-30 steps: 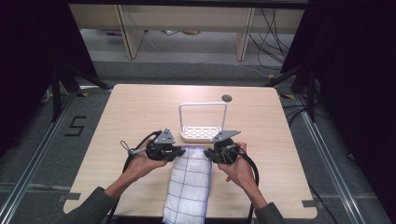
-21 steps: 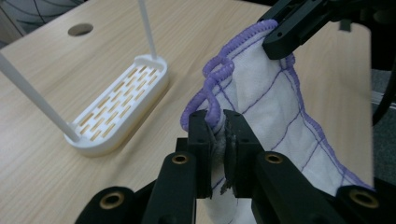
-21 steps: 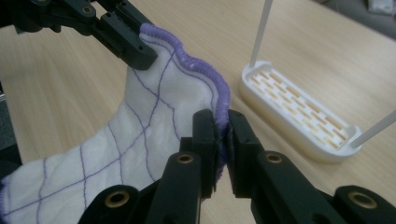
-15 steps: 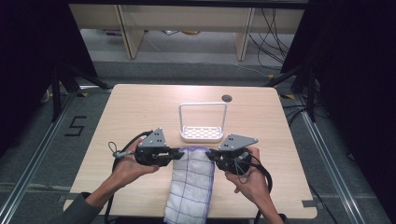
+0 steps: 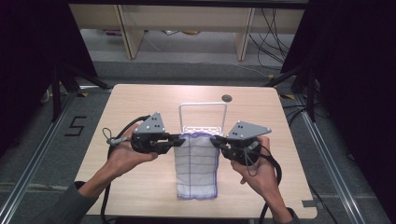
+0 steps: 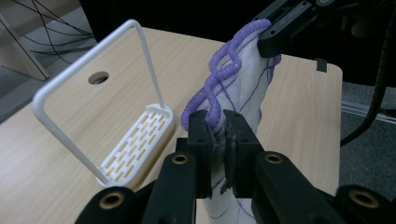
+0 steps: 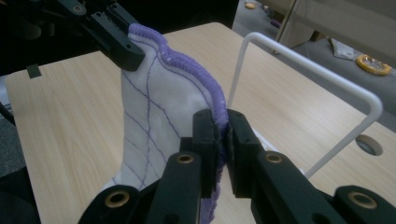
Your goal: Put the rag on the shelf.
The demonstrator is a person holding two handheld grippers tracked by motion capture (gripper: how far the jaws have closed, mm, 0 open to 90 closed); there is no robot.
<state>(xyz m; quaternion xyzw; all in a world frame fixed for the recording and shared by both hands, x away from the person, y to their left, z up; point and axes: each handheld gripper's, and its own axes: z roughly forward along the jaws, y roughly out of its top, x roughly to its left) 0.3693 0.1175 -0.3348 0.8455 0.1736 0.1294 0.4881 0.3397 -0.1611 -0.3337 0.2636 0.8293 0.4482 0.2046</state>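
The soft, light cloth, limp between its held 12 o'clock corners, is clenched by left tongs and right tongs at the purple hem.

A white rack with a tall handle stands on the wooden counter. A small round hole sits near the counter's far edge.

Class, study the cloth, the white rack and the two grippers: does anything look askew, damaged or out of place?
Nothing stands out. The white cloth with purple edging hangs evenly, each top corner pinched by the left gripper and right gripper. The white rack stands upright on the table behind it, undamaged.
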